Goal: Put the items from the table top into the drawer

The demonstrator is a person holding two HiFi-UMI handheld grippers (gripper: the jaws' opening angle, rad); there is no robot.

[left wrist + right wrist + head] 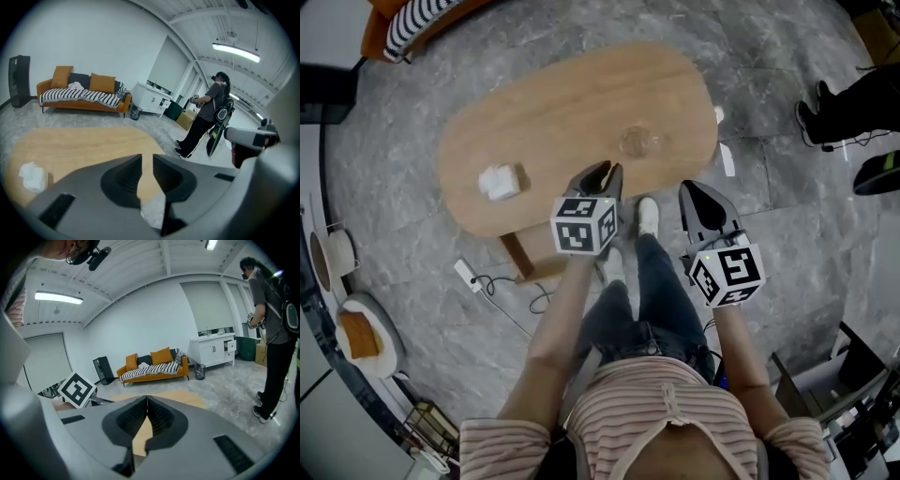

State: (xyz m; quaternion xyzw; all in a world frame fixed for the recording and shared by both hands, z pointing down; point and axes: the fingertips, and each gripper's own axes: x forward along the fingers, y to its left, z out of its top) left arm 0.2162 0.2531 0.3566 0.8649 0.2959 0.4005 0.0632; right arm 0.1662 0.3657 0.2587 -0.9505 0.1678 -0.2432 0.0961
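Observation:
An oval wooden table [553, 103] carries a crumpled white wad [500, 181] near its left end and a clear glass piece [637, 142] towards its right. My left gripper [604, 172] hangs over the table's near edge, between the two items, its jaws a narrow gap apart with nothing in them. In the left gripper view the left gripper [146, 161] looks across the table, with the white wad [33, 176] at the lower left. My right gripper [695, 191] is just off the table's near right edge, jaws shut and empty; its tips meet in the right gripper view [146, 401].
A power strip [467, 275] with a cable lies on the grey floor by the table leg [517, 253]. A person [206, 119] stands off to the right. An orange sofa [82, 96] and a white cabinet [214, 351] line the far wall.

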